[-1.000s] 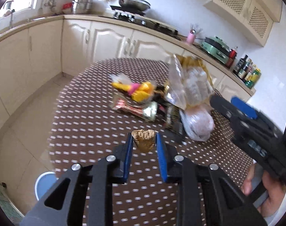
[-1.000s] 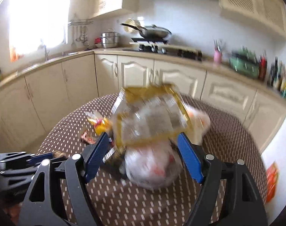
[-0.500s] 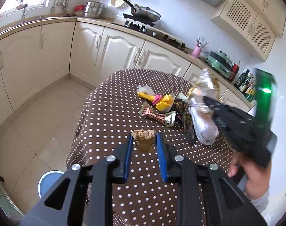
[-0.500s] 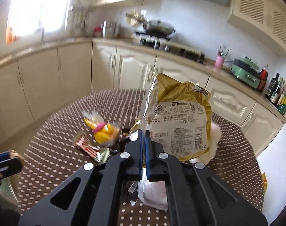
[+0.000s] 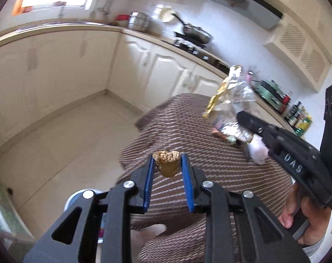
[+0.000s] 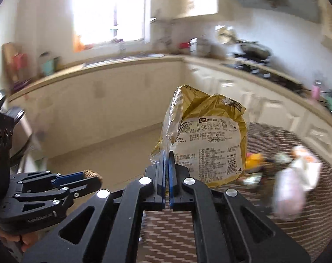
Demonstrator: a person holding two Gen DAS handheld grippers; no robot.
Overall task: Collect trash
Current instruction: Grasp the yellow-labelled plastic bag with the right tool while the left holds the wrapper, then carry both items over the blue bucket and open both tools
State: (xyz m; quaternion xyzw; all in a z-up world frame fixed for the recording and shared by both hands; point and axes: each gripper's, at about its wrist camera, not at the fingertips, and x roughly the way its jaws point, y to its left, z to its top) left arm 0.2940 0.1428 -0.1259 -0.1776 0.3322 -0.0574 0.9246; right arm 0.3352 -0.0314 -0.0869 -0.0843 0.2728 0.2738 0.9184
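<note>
the left tool [image 5: 167, 166] is gripping a brown crumpled scrap [image 5: 167, 162] between its pads, while the right tool [image 6: 166, 164] is pinching a yellow snack bag [image 6: 206, 138] by its edge, above the dotted worktop [image 5: 187, 131].

Daylight blows out the window [image 6: 109, 11]; motion blur smears the cabinets [image 6: 95, 107] and table [image 5: 187, 127]; fisheye edges curve darkly.

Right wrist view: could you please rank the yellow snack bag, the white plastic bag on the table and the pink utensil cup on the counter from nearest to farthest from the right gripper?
1. Yellow snack bag: clamped in the right gripper jaws, just ahead.
2. White plastic bag: on the table, to the right.
3. Pink utensil cup: on the far counter, upper right.
</note>
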